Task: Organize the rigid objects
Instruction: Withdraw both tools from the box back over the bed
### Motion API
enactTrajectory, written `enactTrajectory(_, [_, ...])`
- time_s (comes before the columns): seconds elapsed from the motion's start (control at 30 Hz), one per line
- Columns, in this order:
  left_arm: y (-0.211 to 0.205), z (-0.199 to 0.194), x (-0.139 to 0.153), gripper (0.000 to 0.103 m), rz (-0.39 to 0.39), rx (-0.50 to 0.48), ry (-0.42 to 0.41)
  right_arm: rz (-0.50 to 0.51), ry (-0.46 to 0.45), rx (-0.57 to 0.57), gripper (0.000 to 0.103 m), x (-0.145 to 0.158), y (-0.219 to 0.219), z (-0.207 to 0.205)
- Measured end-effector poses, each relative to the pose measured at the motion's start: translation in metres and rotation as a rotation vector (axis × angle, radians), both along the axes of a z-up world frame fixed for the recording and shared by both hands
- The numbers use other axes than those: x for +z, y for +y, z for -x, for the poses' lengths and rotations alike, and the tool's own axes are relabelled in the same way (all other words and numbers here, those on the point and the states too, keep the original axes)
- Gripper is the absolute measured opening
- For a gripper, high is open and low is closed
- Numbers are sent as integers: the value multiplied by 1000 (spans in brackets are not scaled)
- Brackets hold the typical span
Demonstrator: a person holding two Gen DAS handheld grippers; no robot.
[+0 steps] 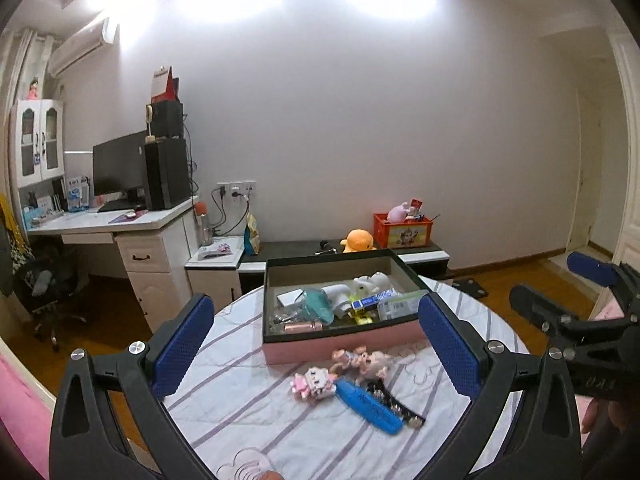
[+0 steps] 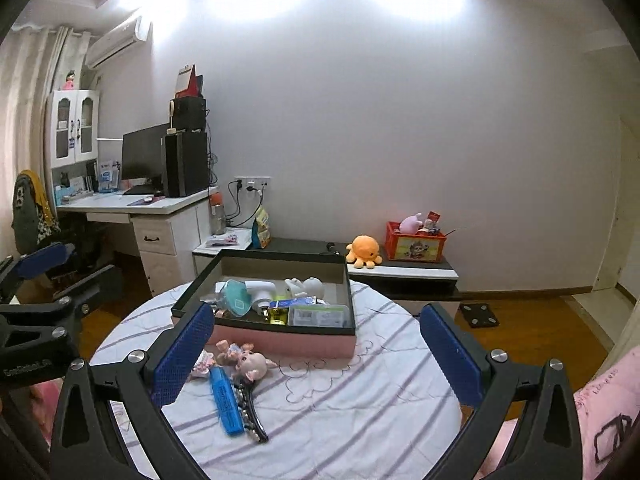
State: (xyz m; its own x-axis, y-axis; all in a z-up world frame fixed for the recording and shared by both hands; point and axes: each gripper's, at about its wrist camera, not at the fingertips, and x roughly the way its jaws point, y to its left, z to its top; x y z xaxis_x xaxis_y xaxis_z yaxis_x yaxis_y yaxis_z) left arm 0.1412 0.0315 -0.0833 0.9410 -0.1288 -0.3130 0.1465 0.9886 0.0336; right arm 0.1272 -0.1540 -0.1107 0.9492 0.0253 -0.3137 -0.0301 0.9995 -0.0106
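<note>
A pink box with a dark rim (image 1: 340, 346) (image 2: 288, 342) stands on the round striped table (image 1: 248, 400) (image 2: 360, 400), holding several small items. In front of it lie a small pink doll (image 1: 366, 360) (image 2: 246, 360), a pink-white toy (image 1: 314, 384) (image 2: 202, 362), a blue marker (image 1: 368, 404) (image 2: 226, 400) and a black studded hair clip (image 1: 396, 404) (image 2: 250, 412). My left gripper (image 1: 316, 344) is open and empty above the table, facing the box. My right gripper (image 2: 316, 348) is open and empty. Each gripper shows at the edge of the other's view.
A low cabinet (image 2: 400, 272) behind the table carries an orange plush (image 2: 362, 252) and a red crate (image 2: 416, 244). A white desk (image 1: 120, 224) with a monitor and a chair (image 1: 44, 284) stand at the left. Wooden floor (image 2: 540, 320) lies to the right.
</note>
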Motion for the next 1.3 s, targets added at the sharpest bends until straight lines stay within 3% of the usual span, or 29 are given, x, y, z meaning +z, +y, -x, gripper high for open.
enactTrajectory(0.37, [-5,38,8,103,-25,12,-50,-34,-18,-8,103,0,-1,28])
enactTrajectory(0.87, [-8,35,4,103,-59,9,-28,-43,6,-7,103,-9,-2,27])
enactTrajectory(1.07, [-1,21,-16,103,-45,-4,42,-37,55,-7,103,-22,-3,15])
enactTrajectory(1.3, [13,-5,-62,103,-28,13,195,-34,167,-9,103,-58,-7,-9])
